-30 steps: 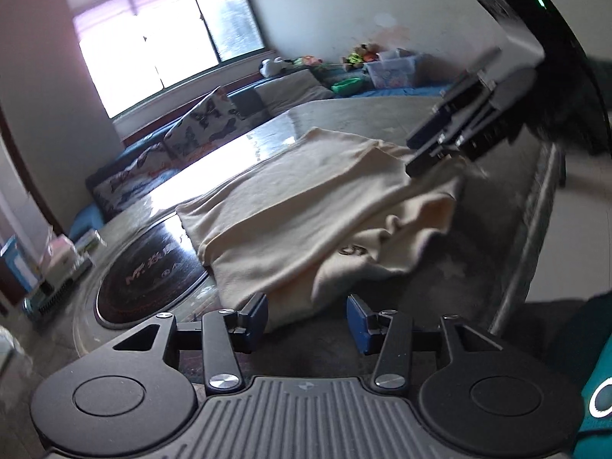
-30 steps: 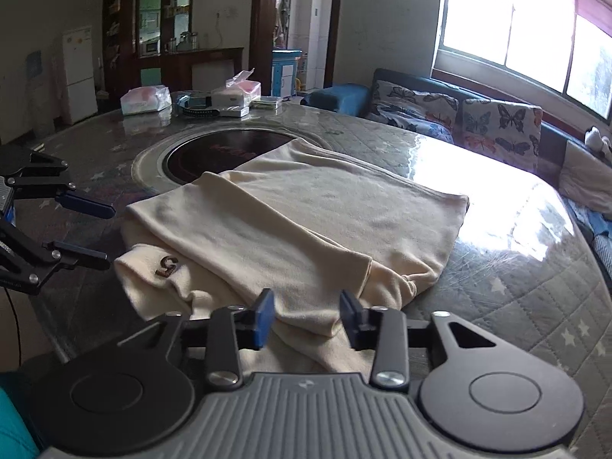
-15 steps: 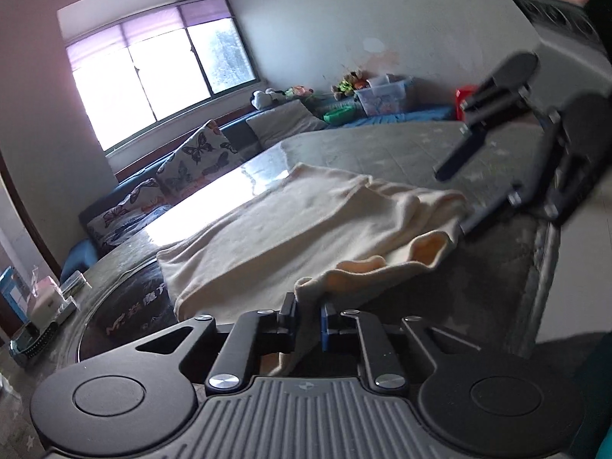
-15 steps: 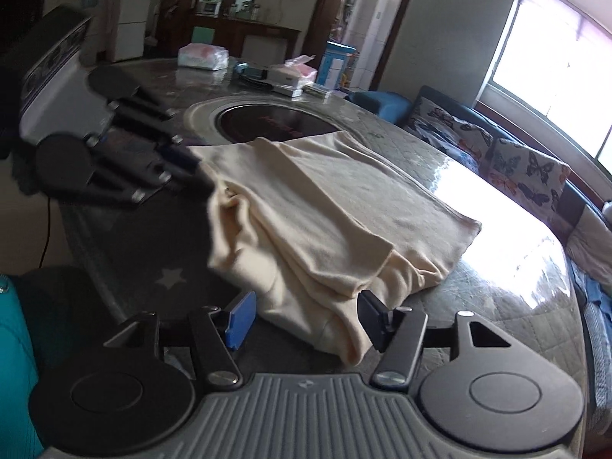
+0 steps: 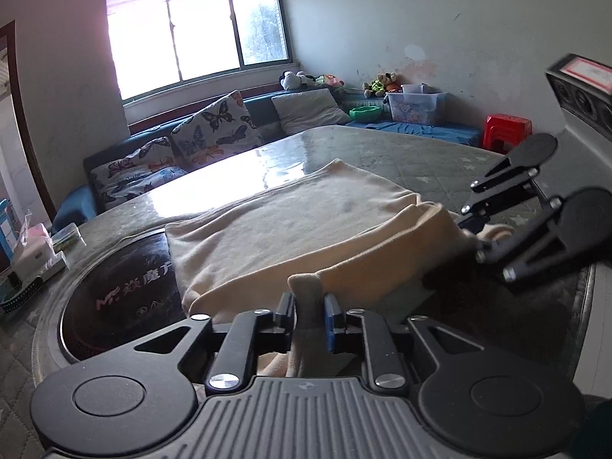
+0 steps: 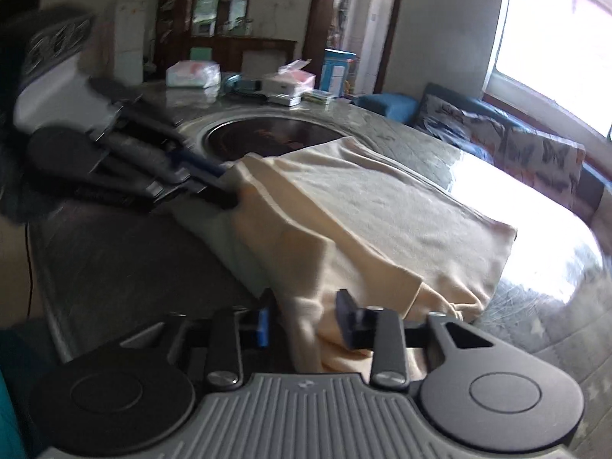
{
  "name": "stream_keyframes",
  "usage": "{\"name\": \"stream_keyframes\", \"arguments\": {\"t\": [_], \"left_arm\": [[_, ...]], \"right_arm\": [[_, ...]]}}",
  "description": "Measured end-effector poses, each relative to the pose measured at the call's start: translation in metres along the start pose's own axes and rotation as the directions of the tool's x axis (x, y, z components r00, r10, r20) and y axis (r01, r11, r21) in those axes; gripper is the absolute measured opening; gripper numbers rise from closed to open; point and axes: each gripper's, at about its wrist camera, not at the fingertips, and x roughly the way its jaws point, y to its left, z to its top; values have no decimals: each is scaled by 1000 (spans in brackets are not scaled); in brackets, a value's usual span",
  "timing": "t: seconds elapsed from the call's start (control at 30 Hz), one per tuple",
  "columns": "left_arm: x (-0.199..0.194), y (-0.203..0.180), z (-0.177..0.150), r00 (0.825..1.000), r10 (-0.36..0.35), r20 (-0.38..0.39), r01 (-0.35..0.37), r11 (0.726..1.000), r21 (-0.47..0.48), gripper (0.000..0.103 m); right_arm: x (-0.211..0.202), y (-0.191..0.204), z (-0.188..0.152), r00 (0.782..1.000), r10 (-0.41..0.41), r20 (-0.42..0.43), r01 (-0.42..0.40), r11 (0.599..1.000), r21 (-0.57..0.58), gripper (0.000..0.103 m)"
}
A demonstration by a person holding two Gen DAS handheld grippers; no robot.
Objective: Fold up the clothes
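A cream garment [image 5: 290, 225] lies partly folded on the round table [image 5: 420, 160]. It also shows in the right wrist view [image 6: 382, 210]. My left gripper [image 5: 310, 311] is shut on the garment's near edge and holds it raised off the table. It appears blurred in the right wrist view [image 6: 225, 187]. My right gripper [image 6: 304, 319] has its jaws around the other near corner with a gap still between them. It also shows in the left wrist view [image 5: 472, 235], at the cloth's right end.
A dark round hotplate [image 5: 114, 290] sits in the table's middle, partly under the garment. Tissue packs and boxes [image 6: 287, 84] stand at the table's far side. A sofa with butterfly cushions [image 5: 206, 130] lines the window wall. A red stool [image 5: 507, 132] stands beyond the table.
My left gripper shut on the garment's edge and lifted it. My right gripper moved onto the other corner and its jaws narrowed around the cloth.
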Motion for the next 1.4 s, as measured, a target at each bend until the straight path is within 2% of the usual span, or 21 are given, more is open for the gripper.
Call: {"name": "stream_keyframes", "arguments": {"t": [0.1, 0.27, 0.33, 0.37, 0.4, 0.5, 0.6, 0.73, 0.87, 0.97, 1.17, 1.27, 1.4], "left_arm": [[-11, -3, -10, 1000, 12, 0, -12, 999, 44, 36], [-18, -10, -27, 999, 43, -17, -40, 987, 154, 36], [-16, -12, -30, 998, 54, -22, -49, 982, 184, 31], [-15, -11, -31, 998, 54, -21, -49, 982, 184, 25], [-15, -11, -31, 998, 54, -19, -49, 982, 180, 13], [-21, -8, -28, 999, 33, -4, -32, 990, 137, 6], [-34, -11, -25, 1000, 21, 19, -23, 991, 129, 6], [-62, -21, -26, 999, -37, 15, 34, 992, 125, 6], [-94, -39, -30, 995, -94, 10, 92, 985, 146, 6], [-102, -40, -30, 994, -112, 1, 111, 988, 107, 6], [-81, -20, -5, 998, -53, 36, 50, 996, 72, 6], [-62, -4, 16, 998, -6, 69, 3, 999, 48, 6], [-20, 16, 44, 996, 54, 68, -55, 998, 4, 6]], "right_arm": [[0, -9, 5, 1000, 18, 9, -18, 998, 67, 15], [-1, -17, 5, 999, 26, 26, -29, 991, 128, 13], [-3, -17, 3, 999, 25, 33, -29, 990, 140, 12], [-5, -16, 3, 999, 23, 39, -28, 989, 145, 11], [-6, -15, 3, 999, 19, 46, -25, 989, 148, 10], [-12, -12, 2, 998, 6, 68, -16, 987, 157, 9], [-25, -8, 3, 996, -3, 91, -11, 989, 147, 9], [-50, 2, 4, 995, 10, 103, -21, 995, 102, 9], [-82, 17, -3, 996, 50, 75, -55, 996, 72, 9], [-98, 27, -11, 996, 81, 43, -84, 993, 83, 9], [-97, 21, -5, 996, 74, 44, -79, 990, 114, 9], [-90, 4, 11, 996, 60, 66, -69, 989, 129, 8], [-69, -32, 38, 997, 25, 80, -38, 986, 160, 6]]}}
